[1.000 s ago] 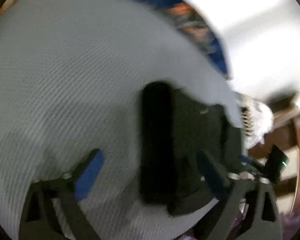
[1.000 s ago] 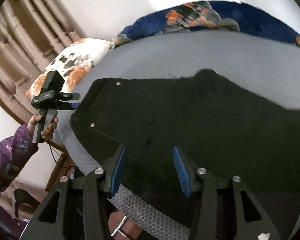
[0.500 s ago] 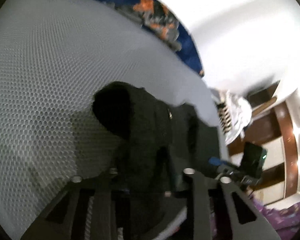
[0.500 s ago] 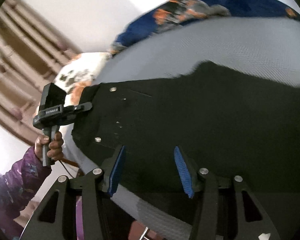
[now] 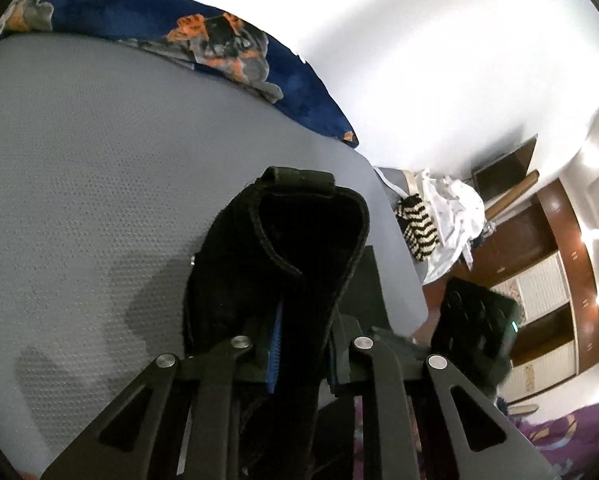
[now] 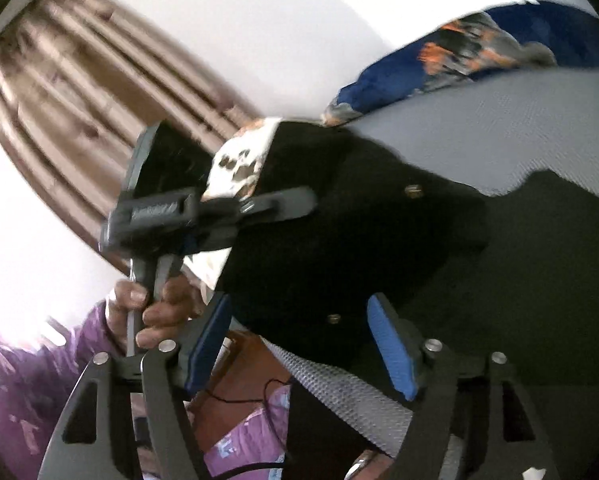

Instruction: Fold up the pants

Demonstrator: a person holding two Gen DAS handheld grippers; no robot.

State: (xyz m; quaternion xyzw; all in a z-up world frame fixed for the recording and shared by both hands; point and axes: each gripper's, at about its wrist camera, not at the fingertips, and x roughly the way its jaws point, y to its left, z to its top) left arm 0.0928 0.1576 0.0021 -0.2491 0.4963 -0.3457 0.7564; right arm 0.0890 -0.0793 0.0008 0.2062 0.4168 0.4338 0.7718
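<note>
While clamped, pants bunched between left jaws.

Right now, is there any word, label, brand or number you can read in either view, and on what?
None can be read.
Left hand-held gripper: a pale strip on its body is too blurred to tell whether it is print.
Pants: no tag or print visible.
Blue blanket: only an orange and grey pattern, no letters.
</note>
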